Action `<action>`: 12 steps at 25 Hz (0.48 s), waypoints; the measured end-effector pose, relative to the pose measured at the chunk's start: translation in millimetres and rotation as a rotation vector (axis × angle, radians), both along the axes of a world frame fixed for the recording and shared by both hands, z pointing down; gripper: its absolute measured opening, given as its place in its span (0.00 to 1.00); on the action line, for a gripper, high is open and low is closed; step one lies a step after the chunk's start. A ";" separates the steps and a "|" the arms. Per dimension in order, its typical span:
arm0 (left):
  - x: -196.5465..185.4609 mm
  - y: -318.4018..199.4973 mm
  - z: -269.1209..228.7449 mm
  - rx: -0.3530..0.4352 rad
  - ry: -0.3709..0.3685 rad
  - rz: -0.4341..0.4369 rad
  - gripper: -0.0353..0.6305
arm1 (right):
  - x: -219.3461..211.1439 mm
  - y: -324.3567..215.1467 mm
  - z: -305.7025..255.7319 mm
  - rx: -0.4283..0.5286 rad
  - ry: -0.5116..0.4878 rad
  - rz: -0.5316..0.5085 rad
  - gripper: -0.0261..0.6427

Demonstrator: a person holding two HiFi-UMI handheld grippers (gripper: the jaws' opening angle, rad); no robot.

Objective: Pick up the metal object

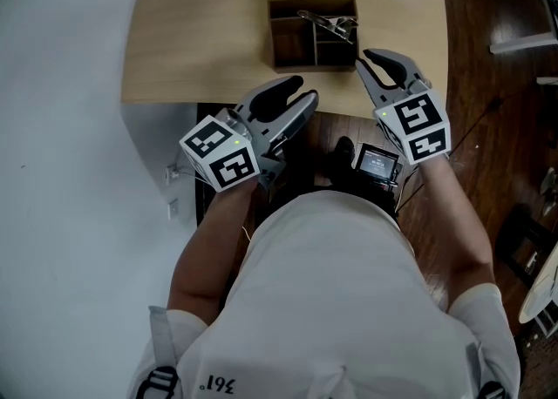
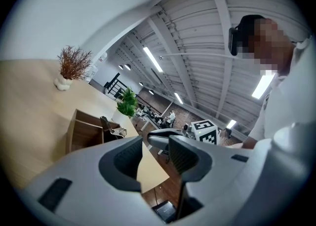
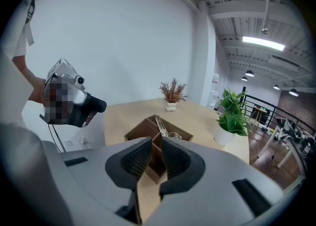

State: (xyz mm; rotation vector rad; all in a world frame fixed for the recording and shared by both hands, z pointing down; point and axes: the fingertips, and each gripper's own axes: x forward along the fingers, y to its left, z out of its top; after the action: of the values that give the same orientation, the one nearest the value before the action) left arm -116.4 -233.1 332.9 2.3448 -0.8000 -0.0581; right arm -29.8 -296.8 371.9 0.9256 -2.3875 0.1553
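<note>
A white short-sleeved shirt with small dark print at seven o'clock clothes the person, whose grey left claw and right claw carry black ribbed pads and black-and-white marker cubes.

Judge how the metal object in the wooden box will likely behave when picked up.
The metal object looks thin and shiny, so probably stiff, light and slippery. It lies slanted across the wooden box's divider, so it may pivot or snag when lifted by one end.

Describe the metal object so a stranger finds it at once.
On the pale wooden table sits a dark brown divided box. The metal object lies slanted across its right-hand compartments. It is the only shiny silver piece against that dark wood.
</note>
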 end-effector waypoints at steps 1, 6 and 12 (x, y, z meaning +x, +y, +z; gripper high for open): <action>-0.3 -2.1 3.5 0.000 -0.004 0.005 0.27 | -2.4 -2.4 3.1 0.002 0.013 -0.011 0.10; 1.6 -12.8 18.8 -0.031 -0.011 0.015 0.27 | -12.8 -13.8 19.6 -0.002 0.069 -0.056 0.10; 4.3 -24.7 33.7 -0.070 -0.019 0.023 0.27 | -19.2 -30.3 40.6 -0.009 0.134 -0.075 0.10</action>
State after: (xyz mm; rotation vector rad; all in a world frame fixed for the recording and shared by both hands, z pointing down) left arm -112.1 -257.8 366.6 2.2918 -0.7718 0.0024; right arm -48.9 -327.1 412.5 0.8150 -2.2913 0.0725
